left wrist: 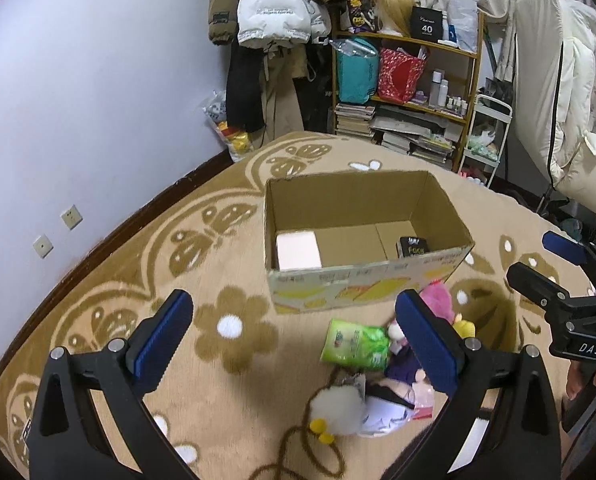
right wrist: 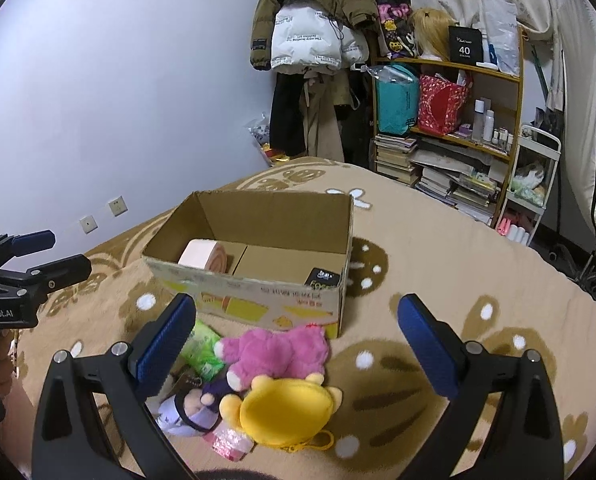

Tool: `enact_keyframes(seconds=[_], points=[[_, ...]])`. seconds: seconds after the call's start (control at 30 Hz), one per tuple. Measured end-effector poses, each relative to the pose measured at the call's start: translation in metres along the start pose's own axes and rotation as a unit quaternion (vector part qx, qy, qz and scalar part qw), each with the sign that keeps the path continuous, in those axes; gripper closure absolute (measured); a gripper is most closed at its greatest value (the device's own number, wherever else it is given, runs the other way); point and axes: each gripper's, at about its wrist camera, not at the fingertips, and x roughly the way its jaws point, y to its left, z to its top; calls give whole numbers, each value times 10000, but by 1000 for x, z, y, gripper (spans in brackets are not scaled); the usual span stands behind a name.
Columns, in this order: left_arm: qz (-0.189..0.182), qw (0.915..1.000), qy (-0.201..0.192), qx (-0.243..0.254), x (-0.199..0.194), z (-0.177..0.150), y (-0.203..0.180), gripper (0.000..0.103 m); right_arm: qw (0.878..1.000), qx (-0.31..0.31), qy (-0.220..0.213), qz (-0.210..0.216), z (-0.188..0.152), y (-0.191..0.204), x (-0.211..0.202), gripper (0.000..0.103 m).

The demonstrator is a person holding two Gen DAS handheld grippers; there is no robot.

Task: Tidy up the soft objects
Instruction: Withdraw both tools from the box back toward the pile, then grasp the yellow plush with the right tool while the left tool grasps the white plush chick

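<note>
Cardboard box (right wrist: 258,304) holds two items; both grippers' jaws gape wide over one pink plush (right wrist: 276,350).

One box (right wrist: 258,300), perhaps five soft toys (right wrist: 274,352).

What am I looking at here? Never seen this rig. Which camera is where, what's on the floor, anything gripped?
No robot arm: a person holds one two-finger gripper in each hand, each with a fisheye camera looking along its blue-padded fingers. One picture is from the left gripper, the other from the right gripper; each also sees the other at its edge. Both are open and hold nothing. On the patterned carpet stands an open cardboard box holding a pink roll and a small black box. In front lies a pile: pink plush, yellow plush, green packet, white plush.
</note>
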Motion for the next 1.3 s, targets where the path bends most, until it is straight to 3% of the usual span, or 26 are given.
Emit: enact_keyframes(seconds=[0.47,1.3], points=[[19,9983,547,-181,12,-38,3,3,9998,-2,190,32,-35,7,7,0],[98,9910,1336,-15,70,-67,-6,3,9973,125,710,156,-72,-2,57,0]])
